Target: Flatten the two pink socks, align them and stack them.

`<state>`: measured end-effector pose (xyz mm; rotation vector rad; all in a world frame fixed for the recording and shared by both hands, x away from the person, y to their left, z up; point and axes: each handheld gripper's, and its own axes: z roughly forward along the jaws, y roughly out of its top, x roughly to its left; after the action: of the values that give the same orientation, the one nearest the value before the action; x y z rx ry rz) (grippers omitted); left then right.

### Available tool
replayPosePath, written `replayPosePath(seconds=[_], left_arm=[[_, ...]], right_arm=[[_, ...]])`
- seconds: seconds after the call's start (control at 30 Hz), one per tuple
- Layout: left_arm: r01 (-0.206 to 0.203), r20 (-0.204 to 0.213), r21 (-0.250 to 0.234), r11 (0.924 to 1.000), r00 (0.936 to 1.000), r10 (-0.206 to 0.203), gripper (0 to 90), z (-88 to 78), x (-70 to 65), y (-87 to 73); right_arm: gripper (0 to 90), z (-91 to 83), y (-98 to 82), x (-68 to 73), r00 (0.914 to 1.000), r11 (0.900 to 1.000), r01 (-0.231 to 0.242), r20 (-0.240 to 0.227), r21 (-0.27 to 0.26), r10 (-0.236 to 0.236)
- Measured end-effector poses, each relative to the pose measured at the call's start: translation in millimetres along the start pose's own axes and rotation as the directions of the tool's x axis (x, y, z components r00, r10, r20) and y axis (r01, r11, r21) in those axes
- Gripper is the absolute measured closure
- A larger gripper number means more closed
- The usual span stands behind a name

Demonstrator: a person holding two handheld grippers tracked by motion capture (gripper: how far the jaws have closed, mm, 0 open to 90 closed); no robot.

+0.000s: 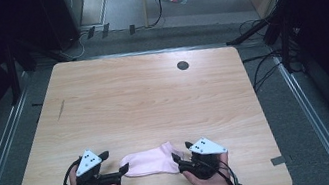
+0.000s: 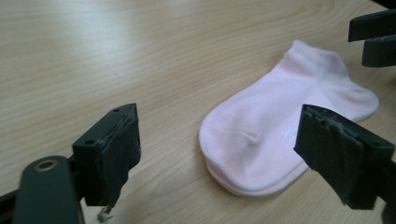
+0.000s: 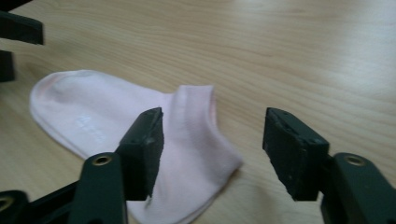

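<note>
While flanking sock (image 1: 149, 161), both hands (knuckles up)

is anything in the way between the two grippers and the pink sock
Nothing visible. The pink sock lies flat on the table between the left gripper and right gripper; both have open jaws at its ends.

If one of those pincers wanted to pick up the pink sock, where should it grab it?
Probably at the cuff end of the pink sock, coming from the right, where the right gripper already stands open beside it. The sock lies flat on the table, so a jaw must pinch an edge; the cuff's ribbed rim looks thickest and easiest to catch.
</note>
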<state>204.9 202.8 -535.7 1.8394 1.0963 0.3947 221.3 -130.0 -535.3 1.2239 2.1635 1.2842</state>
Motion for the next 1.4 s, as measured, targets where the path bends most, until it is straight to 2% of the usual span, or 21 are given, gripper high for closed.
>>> replayPosePath(seconds=[0.07,0.13,0.17,0.3,0.37,0.57,0.7,0.73,0.97,1.17,1.33,1.4], left_arm=[[-0.003,-0.006,-0.017,0.9999,1.0,0.002,10.7,-3.0,1.7,0.8],[-0.008,-0.002,-0.024,0.9997,1.0,0.008,9.1,-5.4,4.5,0.9],[-0.004,-0.007,-0.03,0.9995,1.0,0.004,7.2,-6.7,6.1,0.7],[0.006,0.002,-0.038,0.9992,1.0,-0.006,2.7,-12.1,15.6,-1.1],[0.02,-0.008,-0.046,0.9987,0.9998,-0.02,2.0,-15.3,21.5,-1.9],[0.071,-0.052,-0.064,0.9954,0.9958,-0.074,2.0,-27.2,42.5,-5.1],[0.103,-0.086,-0.074,0.9919,0.9902,-0.11,2.0,-34.9,57.3,-8.5],[0.11,-0.094,-0.073,0.9912,0.9887,-0.117,2.0,-37.0,61.0,-9.5],[0.157,-0.147,-0.095,0.9831,0.9745,-0.169,2.0,-52.8,83.4,-17.4],[0.147,-0.197,-0.087,0.9853,0.967,-0.161,2.1,-64.3,98.1,-25.5],[0.168,-0.212,-0.099,0.9808,0.9594,-0.186,2.1,-73.7,107.7,-30.1],[0.173,-0.221,-0.104,0.9794,0.956,-0.193,2.1,-76.8,110.8,-31.6]], right_arm=[[28.3,-2.6,1.4,-4.3,0.9997,1.0,-0.025,0.005,-0.011,0.025],[20.9,-6.1,4.3,-8.8,0.9984,0.998,-0.055,0.015,0.004,0.055],[18.5,-7.2,6.1,-11.1,0.9982,0.998,-0.058,0.018,0.02,0.058],[13.3,-13.6,9.4,-18.5,0.9992,0.999,-0.039,0.007,0.01,0.039],[13.2,-16.3,9.3,-21.6,0.9997,1.0,-0.025,0.003,0.001,0.025],[13.2,-24.3,8.8,-36.1,0.9973,0.998,-0.057,0.047,-0.005,0.057],[13.3,-32.4,7.4,-51.1,0.9944,0.997,-0.072,0.077,-0.014,0.073],[13.3,-32.4,7.4,-51.1,0.9944,0.997,-0.072,0.077,-0.014,0.073],[13.4,-44.4,4.3,-71.6,0.9875,0.995,-0.096,0.123,-0.027,0.098],[13.5,-58.3,-3.2,-92.7,0.9785,0.989,-0.144,0.145,-0.031,0.147],[13.5,-70.8,-9.1,-107.3,0.9709,0.986,-0.162,0.173,-0.041,0.166],[13.5,-76.9,-12.3,-114.3,0.9681,0.983,-0.178,0.17,-0.051,0.184]])
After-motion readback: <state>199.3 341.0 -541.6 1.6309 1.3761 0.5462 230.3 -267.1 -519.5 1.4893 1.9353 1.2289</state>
